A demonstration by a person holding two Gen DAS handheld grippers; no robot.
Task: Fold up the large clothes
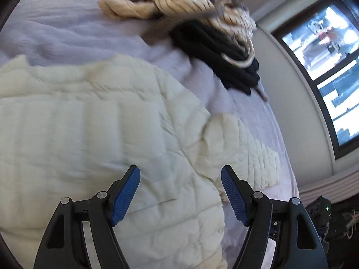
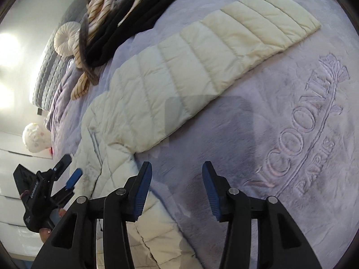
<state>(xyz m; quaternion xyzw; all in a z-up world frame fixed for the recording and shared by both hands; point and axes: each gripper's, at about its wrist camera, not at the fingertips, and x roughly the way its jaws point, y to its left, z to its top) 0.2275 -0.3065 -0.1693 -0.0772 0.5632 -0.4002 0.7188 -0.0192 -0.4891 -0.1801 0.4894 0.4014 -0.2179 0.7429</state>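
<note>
A cream quilted puffer jacket [image 1: 89,134] lies spread on a lilac blanket. In the right wrist view its body [image 2: 112,134] is at the left and one sleeve [image 2: 224,51] stretches flat toward the upper right. My left gripper [image 1: 180,172] is open and empty, just above the jacket's body near its edge; it also shows at the left of the right wrist view [image 2: 69,168]. My right gripper [image 2: 177,168] is open and empty above the blanket, just right of the jacket's edge below the sleeve.
A pile of other clothes, beige striped [image 1: 179,2] and black [image 1: 215,53], lies at the far side of the bed [image 2: 125,18]. The blanket [image 2: 291,157] bears embossed lettering. A window [image 1: 325,67] is at the right. A round cushion [image 2: 67,35] sits by the pile.
</note>
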